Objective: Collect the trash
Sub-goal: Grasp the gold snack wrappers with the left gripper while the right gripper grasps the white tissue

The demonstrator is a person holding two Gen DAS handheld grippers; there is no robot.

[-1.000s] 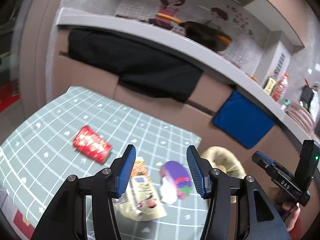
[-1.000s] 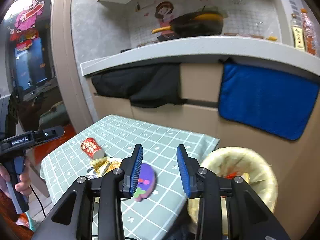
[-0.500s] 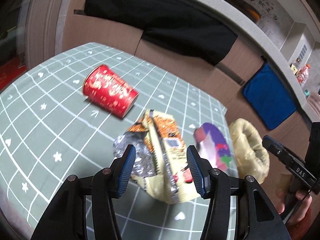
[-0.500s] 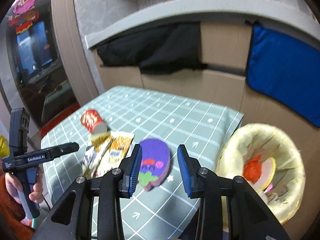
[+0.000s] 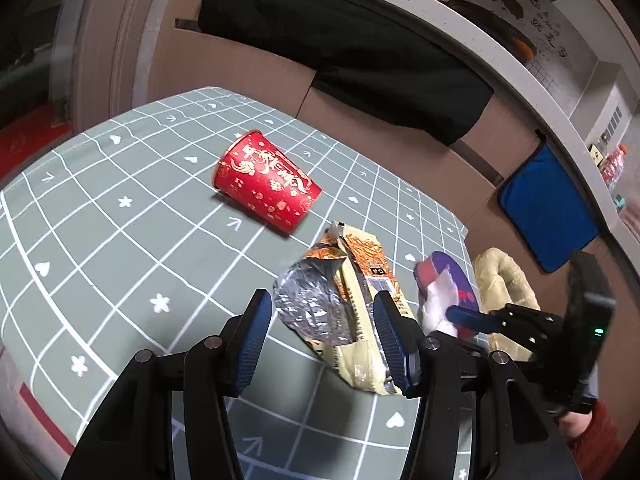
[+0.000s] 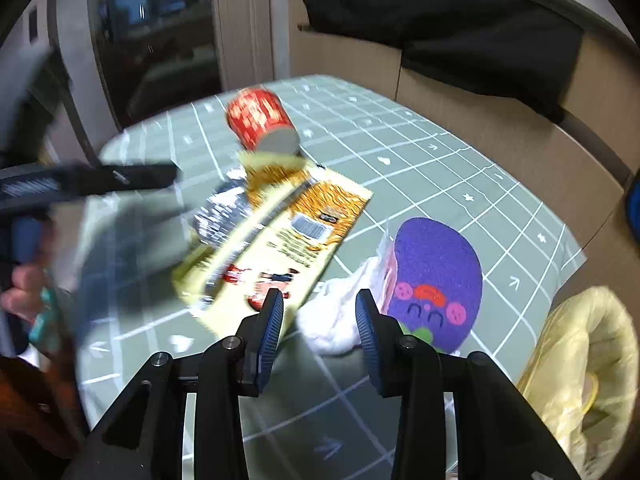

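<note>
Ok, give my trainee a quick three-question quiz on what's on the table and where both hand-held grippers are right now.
1. True or false: the red cup stands upright.
2. Which item lies between the left hand-held gripper fingers: A) cup, B) snack wrapper, C) purple pouch?
3. What white thing is the right hand-held gripper lined up on?

Key: 1 false, it lies on its side. 2 B, not yet clamped. 3 the crumpled tissue.

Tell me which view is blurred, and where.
Left wrist view: sharp; red cup and snack bag crisp, grid lines bent by the fisheye. Right wrist view: motion-smeared on its left side, cup and bag streaked; purple wrapper clearer.
</note>
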